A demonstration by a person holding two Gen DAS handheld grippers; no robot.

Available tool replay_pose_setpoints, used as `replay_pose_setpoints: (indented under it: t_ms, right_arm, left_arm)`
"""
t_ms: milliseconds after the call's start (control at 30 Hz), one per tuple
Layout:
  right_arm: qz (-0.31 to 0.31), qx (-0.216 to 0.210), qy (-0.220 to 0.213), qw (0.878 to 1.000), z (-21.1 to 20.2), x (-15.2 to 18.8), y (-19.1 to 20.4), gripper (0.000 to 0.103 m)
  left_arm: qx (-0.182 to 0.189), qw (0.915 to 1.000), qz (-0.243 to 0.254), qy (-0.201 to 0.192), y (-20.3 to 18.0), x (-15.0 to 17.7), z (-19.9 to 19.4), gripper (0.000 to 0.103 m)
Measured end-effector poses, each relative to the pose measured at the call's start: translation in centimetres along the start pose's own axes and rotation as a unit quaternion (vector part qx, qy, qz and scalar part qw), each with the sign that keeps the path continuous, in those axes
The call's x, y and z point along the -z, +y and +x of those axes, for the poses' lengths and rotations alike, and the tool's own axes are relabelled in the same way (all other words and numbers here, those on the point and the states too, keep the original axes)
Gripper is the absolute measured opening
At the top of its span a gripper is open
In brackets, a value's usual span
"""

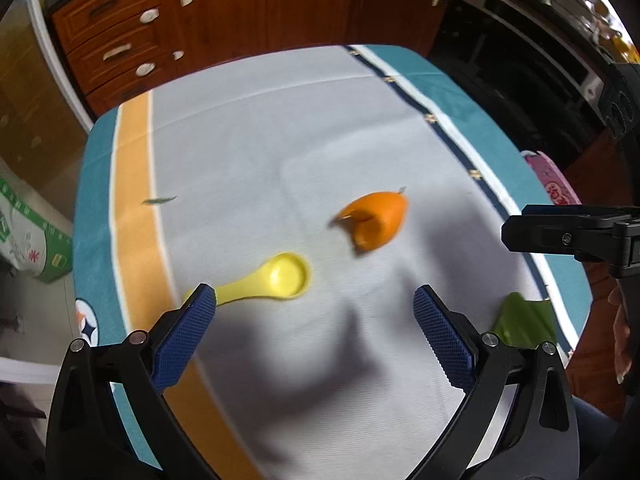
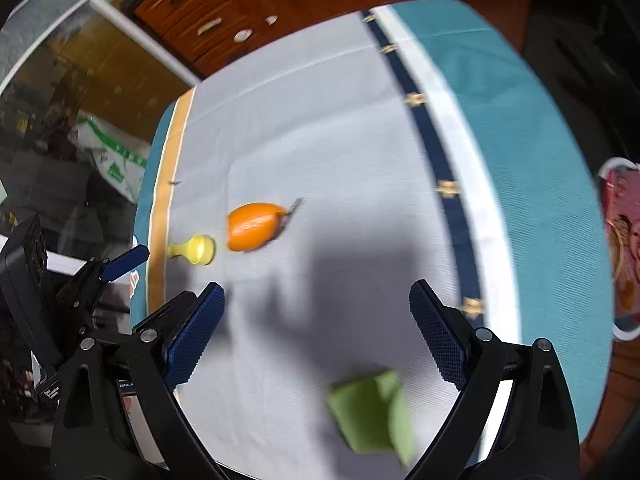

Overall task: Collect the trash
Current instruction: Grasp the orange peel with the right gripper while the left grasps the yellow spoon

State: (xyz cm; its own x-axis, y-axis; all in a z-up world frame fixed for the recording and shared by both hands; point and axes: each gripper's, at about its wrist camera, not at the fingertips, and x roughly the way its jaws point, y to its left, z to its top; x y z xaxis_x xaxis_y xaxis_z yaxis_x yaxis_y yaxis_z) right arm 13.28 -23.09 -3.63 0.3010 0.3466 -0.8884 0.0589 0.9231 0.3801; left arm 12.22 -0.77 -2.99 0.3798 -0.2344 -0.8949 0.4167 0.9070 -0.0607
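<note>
**Both tongs open above the desk, trash not yet gripped**

While both tongs hang over the cloth-covered desk (image 1: 280, 128), we see each pair spread wide with nothing between the pads. Ahead of the left tongs (image 1: 315, 300) lies the orange peel (image 1: 376, 220), slightly right of their centre line and apart from both pads. A yellow spoon (image 1: 276, 278) lies nearer, its handle passing just behind the left pad. The green scrap (image 2: 372, 412) lies close under the right tongs (image 2: 316, 300), below and between their pads in the right wrist view, touching neither that we can tell. From the left wrist view, the right tongs (image 1: 520, 234) point leftward over the desk's right edge, with a hand (image 1: 622, 340) partly visible behind them.
</note>
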Motion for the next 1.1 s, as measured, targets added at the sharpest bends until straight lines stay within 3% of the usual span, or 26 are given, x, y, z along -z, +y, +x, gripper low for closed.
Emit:
replay_pose_setpoints:
  t_ms: [367,533,700,767,800,867,967,1100]
  right_arm:
    - [-0.001,-0.015,0.038,0.999,5.5,-2.4,3.3,0.090]
    - [-0.013,-0.018,0.031,0.999,6.9,-3.1,4.3,0.090]
    - [-0.062,-0.010,0.014,0.998,7.5,-3.3,5.9,0.090]
    - [-0.076,0.000,0.006,0.997,7.6,-3.2,6.3,0.083]
    - [-0.081,0.006,0.008,0.997,7.9,-3.2,6.4,0.072]
    - [-0.094,0.024,0.017,0.995,8.4,-3.1,6.5,0.063]
    - [-0.116,0.047,0.005,0.992,8.1,-2.8,6.7,0.040]
    - [-0.111,0.035,0.005,0.993,7.6,-2.8,6.1,0.031]
  left_arm:
    - [0.001,0.9997,0.008,0.024,4.1,0.7,2.0,0.099]
    - [0.003,0.9993,0.026,0.028,4.3,0.7,2.8,0.099]
    - [0.012,0.9997,0.013,0.019,5.0,0.3,3.5,0.099]
    - [0.020,0.9996,0.007,0.019,5.3,-0.1,3.7,0.099]
    - [0.026,0.9995,0.005,0.019,5.4,-0.3,3.8,0.099]
    - [0.033,0.9991,0.006,0.025,5.3,-0.5,4.1,0.098]
    - [0.037,0.9986,0.015,0.035,4.9,-0.6,4.5,0.098]
    - [0.041,0.9980,0.031,0.038,4.0,-0.4,4.5,0.095]
